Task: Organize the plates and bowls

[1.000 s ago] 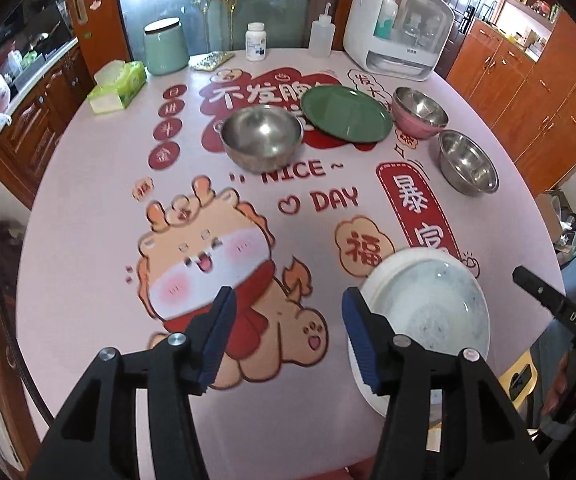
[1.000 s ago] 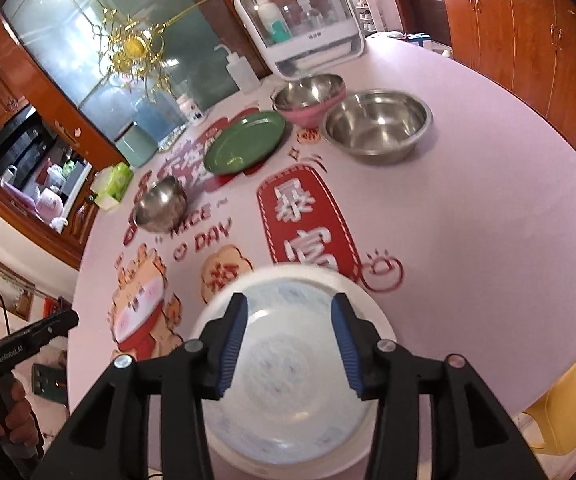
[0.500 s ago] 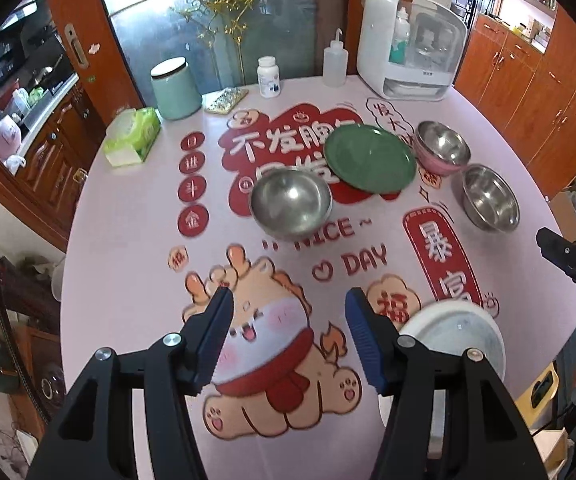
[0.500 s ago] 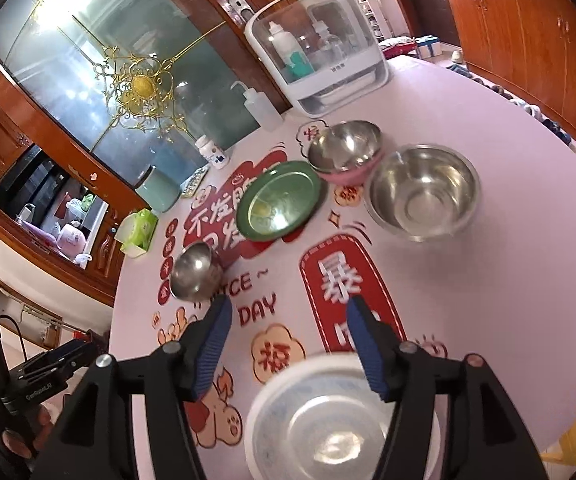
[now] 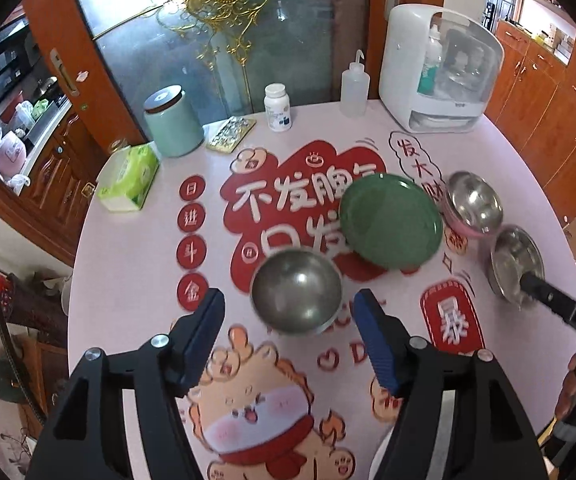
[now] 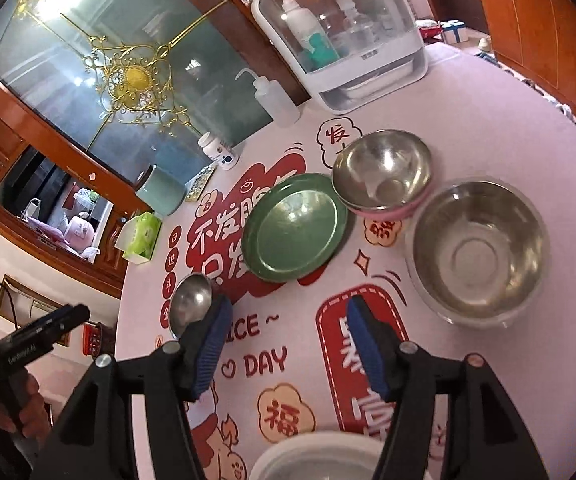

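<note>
My left gripper (image 5: 290, 328) is open and empty, with a small steel bowl (image 5: 296, 290) just beyond its tips; that bowl also shows in the right wrist view (image 6: 190, 305). A green plate (image 5: 391, 226) (image 6: 295, 227) lies past it. A steel bowl in a pink bowl (image 5: 474, 205) (image 6: 384, 172) and a large steel bowl (image 5: 516, 262) (image 6: 478, 252) stand to the right. My right gripper (image 6: 290, 334) is open and empty above the table. A white plate (image 6: 320, 456) lies under it at the near edge.
At the back of the round pink table (image 5: 135, 240) stand a white cabinet box (image 5: 440, 68), a squeeze bottle (image 5: 354, 88), a pill bottle (image 5: 277, 108), a green canister (image 5: 173, 124) and a tissue pack (image 5: 129, 178). Wooden cupboards stand to the right.
Both grippers have risen and moved forward over the table. The white plate has slid from between the right fingers to the frame's bottom edge. The small steel bowl is now close to the left fingertips.
</note>
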The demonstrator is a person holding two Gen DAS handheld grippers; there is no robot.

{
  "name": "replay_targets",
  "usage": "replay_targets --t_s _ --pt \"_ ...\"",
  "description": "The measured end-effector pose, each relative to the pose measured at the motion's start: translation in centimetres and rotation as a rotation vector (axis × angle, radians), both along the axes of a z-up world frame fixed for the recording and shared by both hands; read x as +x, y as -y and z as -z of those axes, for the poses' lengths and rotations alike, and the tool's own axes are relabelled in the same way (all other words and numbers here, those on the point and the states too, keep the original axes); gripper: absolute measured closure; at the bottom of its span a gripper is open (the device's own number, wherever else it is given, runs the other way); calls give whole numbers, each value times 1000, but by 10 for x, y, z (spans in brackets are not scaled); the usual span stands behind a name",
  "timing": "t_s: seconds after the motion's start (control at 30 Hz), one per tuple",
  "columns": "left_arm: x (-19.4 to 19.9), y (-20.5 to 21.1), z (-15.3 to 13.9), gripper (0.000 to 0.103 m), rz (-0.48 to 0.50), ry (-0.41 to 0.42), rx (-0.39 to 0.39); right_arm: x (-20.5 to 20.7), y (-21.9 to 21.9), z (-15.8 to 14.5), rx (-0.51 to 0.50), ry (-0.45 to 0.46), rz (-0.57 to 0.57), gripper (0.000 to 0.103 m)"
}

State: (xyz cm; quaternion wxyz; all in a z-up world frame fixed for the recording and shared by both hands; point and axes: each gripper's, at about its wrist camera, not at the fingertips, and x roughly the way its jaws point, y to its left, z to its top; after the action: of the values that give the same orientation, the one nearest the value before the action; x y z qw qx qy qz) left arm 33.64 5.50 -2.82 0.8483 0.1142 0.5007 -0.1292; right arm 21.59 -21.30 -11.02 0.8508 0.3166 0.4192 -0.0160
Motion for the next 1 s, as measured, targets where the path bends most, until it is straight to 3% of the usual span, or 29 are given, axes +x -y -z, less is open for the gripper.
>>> replay_targets --t_s 0.37,0.67,1.0 --pt "78 47 36 37 83 -16 13 54 20 53 74 -63 -16 43" --pt "125 66 87 37 127 -113 -79 79 28 94 138 -109 -1 43" --pt "159 90 141 37 120 -216 -96 93 17 105 54 -122 1 44"
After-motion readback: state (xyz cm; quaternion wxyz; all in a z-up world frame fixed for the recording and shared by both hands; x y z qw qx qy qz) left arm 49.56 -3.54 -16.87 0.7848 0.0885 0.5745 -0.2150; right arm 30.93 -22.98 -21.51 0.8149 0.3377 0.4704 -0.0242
